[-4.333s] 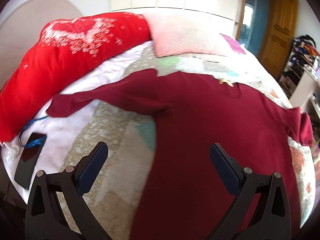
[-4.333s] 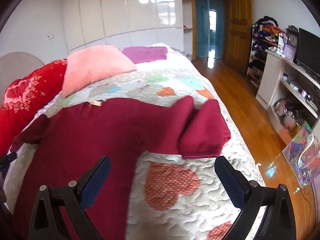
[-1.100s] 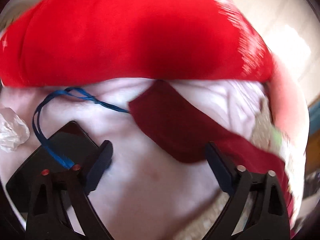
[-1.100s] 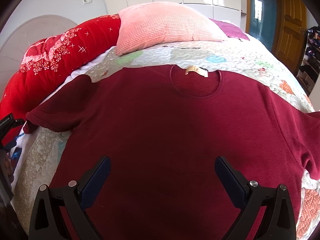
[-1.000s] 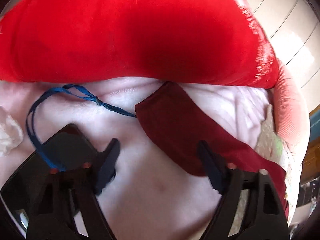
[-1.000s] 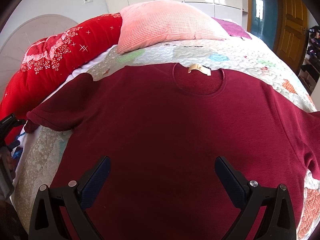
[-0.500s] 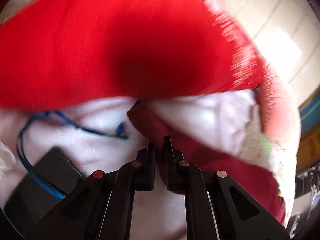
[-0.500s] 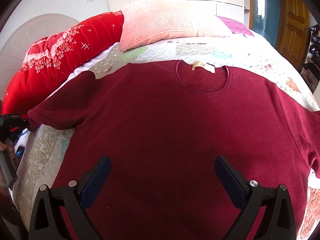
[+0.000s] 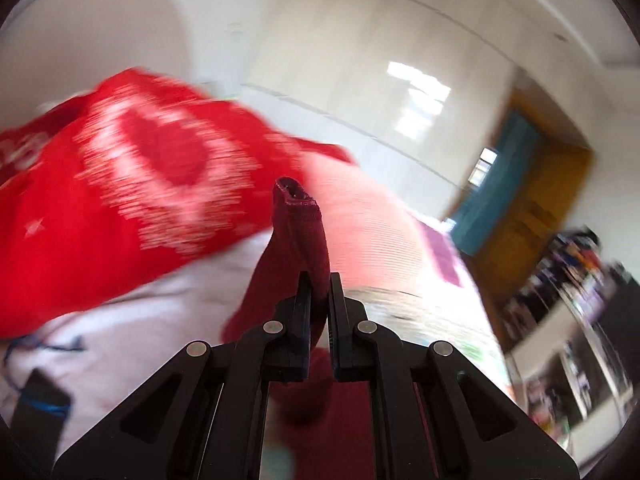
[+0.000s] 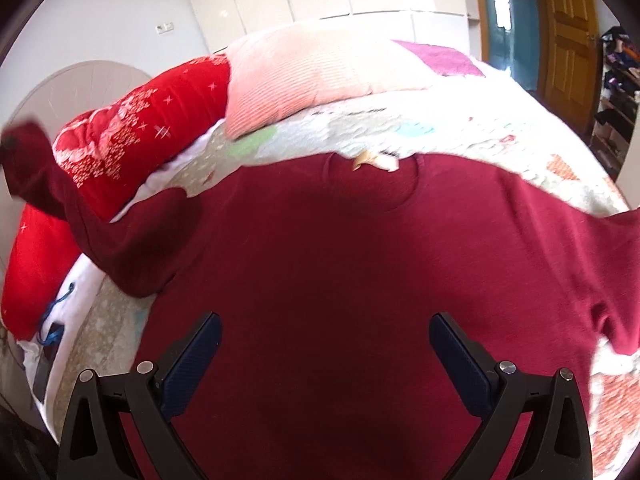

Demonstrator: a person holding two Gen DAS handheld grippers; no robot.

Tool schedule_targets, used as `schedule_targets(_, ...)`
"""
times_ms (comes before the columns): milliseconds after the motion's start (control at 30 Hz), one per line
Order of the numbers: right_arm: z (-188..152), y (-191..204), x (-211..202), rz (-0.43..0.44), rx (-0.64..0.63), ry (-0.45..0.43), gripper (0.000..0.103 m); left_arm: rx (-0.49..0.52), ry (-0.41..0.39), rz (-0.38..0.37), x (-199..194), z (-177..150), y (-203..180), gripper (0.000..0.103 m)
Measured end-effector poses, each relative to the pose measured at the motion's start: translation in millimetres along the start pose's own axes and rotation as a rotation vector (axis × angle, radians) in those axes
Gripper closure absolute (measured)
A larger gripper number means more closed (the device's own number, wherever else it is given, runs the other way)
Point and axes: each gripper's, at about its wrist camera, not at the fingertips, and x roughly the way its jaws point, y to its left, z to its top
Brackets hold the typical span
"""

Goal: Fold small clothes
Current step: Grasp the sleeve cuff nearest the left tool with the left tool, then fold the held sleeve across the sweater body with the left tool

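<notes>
Moved: left tool has clamped the sweater's sleeve cuff and lifted it off the bed.
Right tool: open, empty, above the sweater.

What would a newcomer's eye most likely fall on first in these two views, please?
Probably the dark red sweater, spread across the quilted bed and filling most of the right wrist view. Next, its sleeve, pinched upright in the shut left gripper and lifted off the bed at that view's left edge. Behind lie a bright red pillow and a pink pillow, while the right gripper hangs open over the sweater's body.
</notes>
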Motion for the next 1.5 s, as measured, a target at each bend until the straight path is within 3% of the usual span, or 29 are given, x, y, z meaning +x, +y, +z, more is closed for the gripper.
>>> schedule_targets(133, 5, -26, -8, -0.017, 0.059, -0.022, 0.000, 0.122, 0.049, -0.125, 28, -21, -80, 0.097)
schedule_targets(300, 12, -71, -18, -0.058, 0.152, -0.042, 0.000, 0.190, 0.190, -0.260, 83, -84, -149, 0.097)
schedule_targets(400, 11, -98, -21, -0.102, 0.193, -0.038, 0.000, 0.210, 0.304, -0.296, 127, -134, -170, 0.097)
schedule_targets(533, 5, -125, -19, -0.150, 0.218, -0.004, 0.000, 0.288, 0.403, -0.257, 154, -179, -185, 0.096)
schedule_targets(600, 1, -136, -19, -0.145, 0.232, 0.001, 0.000, 0.334, 0.422, -0.254, 153, -187, -186, 0.087)
schedule_targets(633, 0, -140, -20, -0.139, 0.235, -0.001, 0.000, 0.358, 0.426, -0.255, 147, -187, -186, 0.075)
schedule_targets(667, -1, -141, -20, -0.137, 0.234, -0.002, 0.000, 0.372, 0.423, -0.259, 139, -187, -184, 0.056)
schedule_targets(733, -1, -140, -19, -0.145, 0.222, 0.001, 0.000, 0.392, 0.384, -0.264, 121, -178, -169, 0.034)
schedule_targets(767, 0, -138, -18, -0.143, 0.213, 0.001, 0.000, 0.396, 0.359, -0.255, 112, -173, -157, 0.032)
schedule_targets(900, 5, -135, -23, -0.110, 0.203, -0.036, 0.000, 0.346, 0.344, -0.119, 104, -159, -94, 0.032)
schedule_targets(1000, 13, -138, -24, -0.108, 0.209, -0.060, 0.000, 0.269, 0.384, 0.048, 118, -158, -38, 0.032)
schedule_targets(1067, 19, -140, -19, -0.121, 0.205, -0.049, 0.000, 0.217, 0.424, 0.099, 126, -164, -12, 0.032)
schedule_targets(1200, 26, -139, -14, -0.164, 0.180, -0.048, 0.000, 0.189, 0.486, 0.120, 139, -181, 14, 0.032)
schedule_targets(1333, 49, -115, 0, -0.064, 0.044, -0.052, 0.000, 0.170, 0.476, 0.094, 136, -187, 20, 0.032)
schedule_targets(1400, 61, -96, 18, 0.022, -0.050, -0.017, 0.000, 0.154, 0.464, 0.070, 133, -191, 25, 0.032)
schedule_targets(1500, 73, -63, 42, 0.082, -0.181, 0.012, 0.000, 0.112, 0.451, 0.034, 133, -189, 30, 0.032)
